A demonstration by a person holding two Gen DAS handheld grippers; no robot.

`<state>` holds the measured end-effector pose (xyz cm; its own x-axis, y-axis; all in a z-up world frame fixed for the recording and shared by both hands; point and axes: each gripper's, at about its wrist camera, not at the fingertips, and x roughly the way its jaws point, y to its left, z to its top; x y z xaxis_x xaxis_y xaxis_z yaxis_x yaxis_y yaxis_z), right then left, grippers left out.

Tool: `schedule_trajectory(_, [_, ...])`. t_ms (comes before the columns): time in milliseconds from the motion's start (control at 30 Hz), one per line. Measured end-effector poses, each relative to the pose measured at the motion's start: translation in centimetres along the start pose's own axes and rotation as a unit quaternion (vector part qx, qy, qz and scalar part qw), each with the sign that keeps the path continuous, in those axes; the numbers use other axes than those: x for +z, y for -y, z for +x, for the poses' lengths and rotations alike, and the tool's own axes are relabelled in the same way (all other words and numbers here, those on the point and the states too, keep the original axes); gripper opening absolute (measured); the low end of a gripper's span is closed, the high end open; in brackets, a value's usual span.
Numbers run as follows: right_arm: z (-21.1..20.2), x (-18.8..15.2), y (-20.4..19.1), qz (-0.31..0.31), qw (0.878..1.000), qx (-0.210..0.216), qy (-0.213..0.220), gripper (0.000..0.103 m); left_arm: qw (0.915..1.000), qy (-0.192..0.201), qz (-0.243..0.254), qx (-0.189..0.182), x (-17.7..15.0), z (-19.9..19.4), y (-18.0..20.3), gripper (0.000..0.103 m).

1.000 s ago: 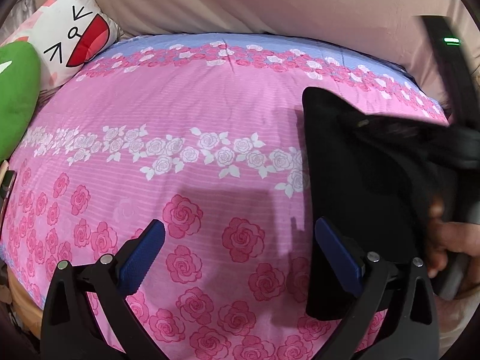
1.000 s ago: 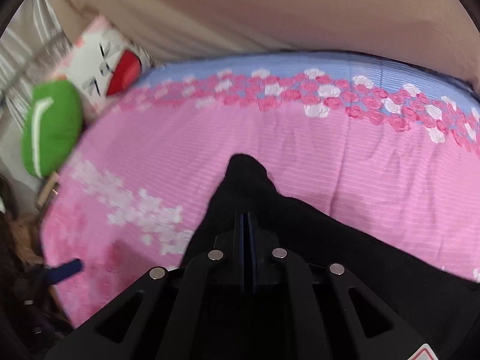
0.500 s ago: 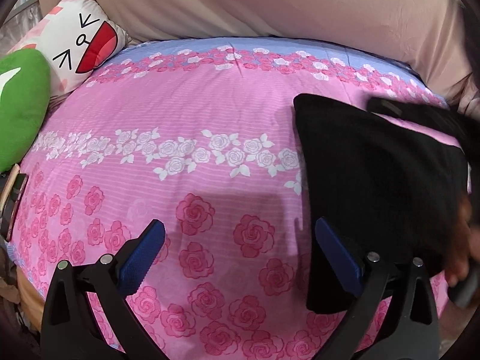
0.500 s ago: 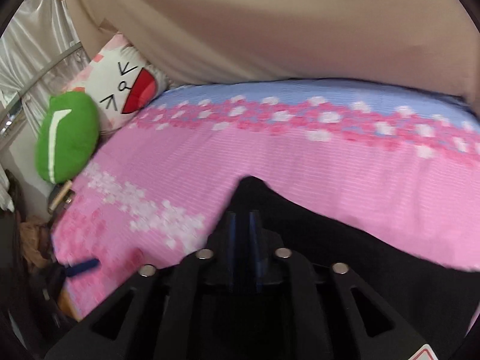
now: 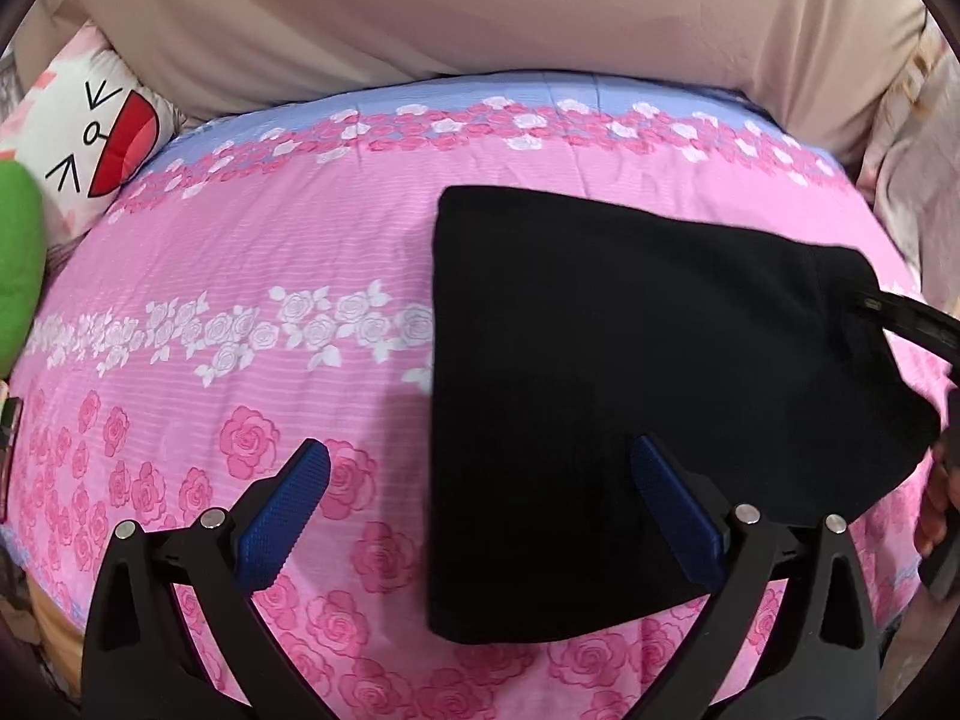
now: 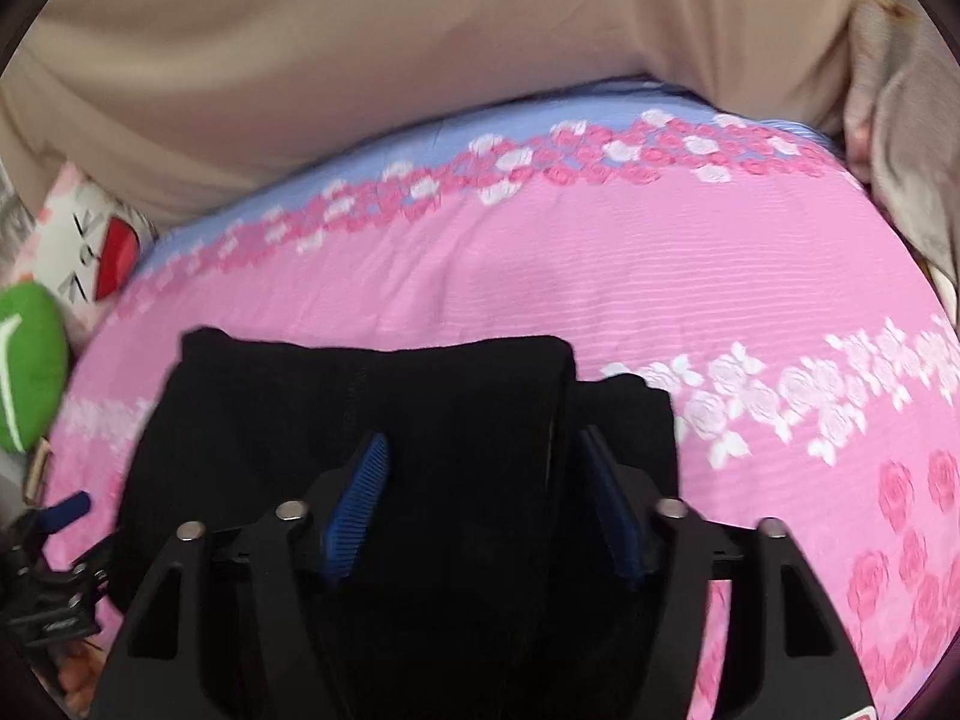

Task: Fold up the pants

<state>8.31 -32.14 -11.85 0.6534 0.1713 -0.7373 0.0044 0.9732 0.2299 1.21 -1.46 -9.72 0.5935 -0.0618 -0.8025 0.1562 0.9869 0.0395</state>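
Observation:
Black pants (image 5: 600,372) lie folded into a flat block on the pink rose bedsheet (image 5: 270,252), right of centre in the left wrist view. My left gripper (image 5: 480,510) is open and empty, hovering above the block's left edge. In the right wrist view the pants (image 6: 372,408) lie folded under my right gripper (image 6: 480,480), which is open with nothing between its blue pads. A lower layer of the pants sticks out to the right there. The right gripper's black body shows at the right edge of the left wrist view (image 5: 918,330).
A white cartoon-face pillow (image 5: 90,138) and a green cushion (image 5: 18,264) lie at the bed's far left. A beige curtain (image 5: 480,12) hangs behind the bed. Grey cloth (image 6: 900,180) lies at the far right. The bed's near edge runs along the bottom.
My right gripper was shut on the pants and lifted them over; it has opened and the pants now lie folded flat. My left gripper stayed open.

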Motion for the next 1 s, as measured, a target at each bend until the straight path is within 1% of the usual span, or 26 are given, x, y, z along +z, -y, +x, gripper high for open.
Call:
schedule_trajectory(33, [0.0, 0.1, -0.3, -0.003, 1.0, -0.008, 0.002, 0.03, 1.0, -0.001, -0.001, 0.003, 0.0, 0.1, 0.1, 0.098])
schedule_trajectory(67, [-1.4, 0.3, -0.8, -0.015, 0.999, -0.021, 0.027, 0.018, 1.0, -0.001, -0.001, 0.005, 0.0, 0.1, 0.2, 0.098])
schedule_trajectory(100, [-2.9, 0.4, -0.8, -0.016, 0.999, -0.012, 0.048, 0.012, 1.0, -0.001, -0.001, 0.008, 0.1, 0.1, 0.1, 0.098])
schedule_trajectory(133, [-4.8, 0.5, -0.4, -0.001, 0.997, 0.014, 0.075, 0.012, 0.9999, -0.002, -0.004, 0.009, 0.1, 0.2, 0.0, 0.098])
schedule_trajectory(167, [-5.3, 0.4, 0.0, 0.006, 0.996, 0.014, 0.085, 0.012, 0.9999, -0.004, -0.005, 0.008, 0.1, 0.3, -0.1, 0.098])
schedule_trajectory(200, [-5.0, 0.3, 0.3, 0.001, 0.997, -0.003, 0.082, 0.018, 0.9999, -0.005, -0.006, 0.007, 0.1, 0.5, -0.2, 0.098])
schedule_trajectory(233, [-3.6, 0.0, 0.5, -0.012, 0.998, -0.028, 0.063, 0.024, 0.9999, -0.005, -0.006, 0.008, 0.1, 0.7, -0.1, 0.098])
schedule_trajectory(267, [-1.6, -0.5, 1.1, -0.013, 0.997, -0.069, 0.026, 0.027, 0.9999, -0.006, -0.005, 0.008, 0.2, 0.8, -0.1, 0.098])
schedule_trajectory(300, [-1.0, -1.1, 1.6, 0.001, 0.998, -0.067, 0.012, 0.028, 0.9999, -0.006, -0.004, 0.008, 0.3, 0.9, 0.1, 0.098])
schedule_trajectory(333, [-1.6, -1.6, 1.9, 0.02, 0.998, -0.048, 0.021, 0.028, 0.9999, -0.006, -0.003, 0.01, 0.3, 0.9, 0.1, 0.098])
schedule_trajectory(367, [-3.2, -2.1, 1.7, 0.03, 0.998, -0.03, 0.039, 0.028, 0.9999, -0.006, -0.002, 0.01, 0.3, 0.9, 0.1, 0.098])
schedule_trajectory(400, [-4.6, -2.5, 1.2, 0.03, 0.998, -0.02, 0.055, 0.03, 0.9999, -0.006, -0.003, 0.01, 0.3, 0.9, 0.1, 0.098])
schedule_trajectory(433, [-6.1, -3.0, 0.4, 0.026, 0.997, -0.008, 0.066, 0.045, 0.9999, -0.005, -0.004, 0.01, 0.3, 0.9, 0.1, 0.098])
schedule_trajectory(500, [-7.3, -3.8, -0.6, 0.01, 0.998, -0.005, 0.062, 0.066, 0.9999, -0.005, -0.004, 0.011, 0.2, 0.9, 0.1, 0.098])
schedule_trajectory(533, [-7.6, -4.4, -1.0, 0.0, 0.998, -0.011, 0.057, 0.067, 0.9999, -0.005, -0.003, 0.011, 0.2, 0.9, 0.2, 0.098])
schedule_trajectory(567, [-7.6, -5.2, -1.4, -0.011, 0.999, -0.016, 0.042, 0.067, 0.9999, -0.004, -0.002, 0.01, 0.2, 0.9, 0.1, 0.098])
schedule_trajectory(667, [-6.2, -7.7, -0.7, -0.002, 1.0, -0.01, 0.002, 0.068, 0.9999, -0.004, -0.005, 0.008, 0.1, 0.8, 0.0, 0.098])
schedule_trajectory(733, [-5.2, -8.7, -0.8, 0.0, 1.0, 0.002, -0.006, 0.047, 0.9999, -0.004, -0.005, 0.01, 0.0, 0.9, 0.1, 0.098])
schedule_trajectory(767, [-5.5, -9.0, -1.2, 0.005, 1.0, 0.003, -0.002, 0.04, 0.9999, -0.004, -0.005, 0.011, 0.0, 0.9, 0.1, 0.098])
schedule_trajectory(800, [-6.3, -8.9, -1.3, 0.005, 1.0, -0.002, 0.008, 0.023, 0.9999, -0.006, -0.006, 0.011, 0.0, 0.8, 0.1, 0.098])
schedule_trajectory(833, [-7.4, -8.5, -1.4, 0.006, 1.0, 0.002, 0.022, 0.023, 0.9999, -0.007, -0.009, 0.007, 0.0, 0.5, 0.0, 0.098])
schedule_trajectory(867, [-9.0, -8.1, -1.2, 0.008, 0.999, 0.016, 0.041, 0.022, 0.9999, -0.005, -0.011, 0.001, 0.0, 0.1, -0.2, 0.098])
schedule_trajectory(900, [-9.7, -8.0, -1.1, 0.004, 0.999, 0.015, 0.048, 0.023, 0.9999, -0.002, -0.013, -0.005, 0.0, -0.3, -0.3, 0.098])
schedule_trajectory(933, [-9.6, -7.9, -1.0, -0.006, 0.999, 0.003, 0.045, 0.027, 0.9999, 0.004, -0.014, -0.008, -0.1, -0.7, -0.4, 0.098])
schedule_trajectory(967, [-8.3, -8.0, -0.5, -0.017, 0.999, -0.023, 0.028, 0.035, 0.9998, 0.008, -0.014, -0.011, -0.2, -0.8, -0.4, 0.098])
schedule_trajectory(1000, [-6.9, -8.4, 0.1, -0.016, 0.999, -0.038, 0.01, 0.049, 0.9997, 0.006, -0.015, -0.016, -0.3, -0.7, -0.4, 0.098])
